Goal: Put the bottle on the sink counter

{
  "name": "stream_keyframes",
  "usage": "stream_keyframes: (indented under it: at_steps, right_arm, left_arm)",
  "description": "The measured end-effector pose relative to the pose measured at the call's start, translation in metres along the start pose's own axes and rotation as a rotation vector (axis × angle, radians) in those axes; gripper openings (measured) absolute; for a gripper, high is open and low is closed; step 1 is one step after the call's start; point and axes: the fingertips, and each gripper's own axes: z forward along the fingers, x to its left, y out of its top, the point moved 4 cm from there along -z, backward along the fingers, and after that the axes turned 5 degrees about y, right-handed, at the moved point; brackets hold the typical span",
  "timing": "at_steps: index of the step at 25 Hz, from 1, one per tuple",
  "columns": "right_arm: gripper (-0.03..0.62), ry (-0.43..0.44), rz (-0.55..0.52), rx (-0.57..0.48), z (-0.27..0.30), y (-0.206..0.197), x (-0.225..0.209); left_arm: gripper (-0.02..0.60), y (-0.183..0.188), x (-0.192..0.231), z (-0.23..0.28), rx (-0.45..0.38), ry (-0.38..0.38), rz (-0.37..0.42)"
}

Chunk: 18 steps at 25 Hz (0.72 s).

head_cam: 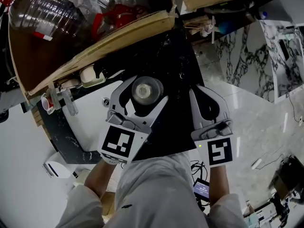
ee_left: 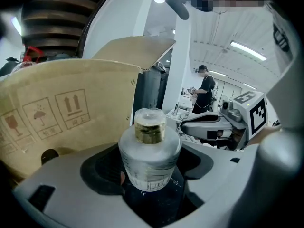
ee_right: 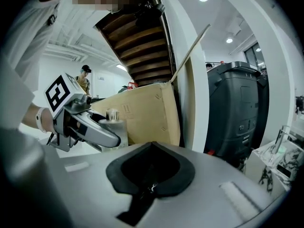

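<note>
A small clear glass bottle (head_cam: 147, 90) with a gold collar and clear cap stands upright between the jaws of my left gripper (head_cam: 145, 95), which is shut on its body. In the left gripper view the bottle (ee_left: 149, 159) fills the middle, held by the dark pads. My right gripper (head_cam: 205, 92) hangs just to the right of it, shut with nothing in it; its dark pads (ee_right: 151, 174) meet. From the right gripper view the left gripper (ee_right: 107, 137) and the bottle (ee_right: 114, 121) show at the left. A white sink basin (head_cam: 89, 121) in a dark marble counter (head_cam: 61, 141) lies to the lower left.
An open cardboard box (head_cam: 90, 44) with plastic bottles and bags sits behind and to the left. A tall black bin (ee_right: 237, 113) stands beside it. Pale marble floor (head_cam: 256, 122) spreads to the right. A person (ee_left: 205, 93) stands far off.
</note>
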Motion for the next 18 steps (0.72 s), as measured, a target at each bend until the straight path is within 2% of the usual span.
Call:
stream_keyframes:
  at_steps: [11, 18]
  right_arm:
    - [0.011, -0.006, -0.008, 0.019, 0.037, -0.021, -0.025]
    - [0.011, -0.017, -0.002, 0.023, 0.050, -0.031, -0.036]
  left_arm:
    - [0.336, 0.005, 0.020, 0.048, -0.006, -0.005, 0.022]
    - [0.336, 0.018, 0.029, 0.076, -0.052, 0.006, 0.046]
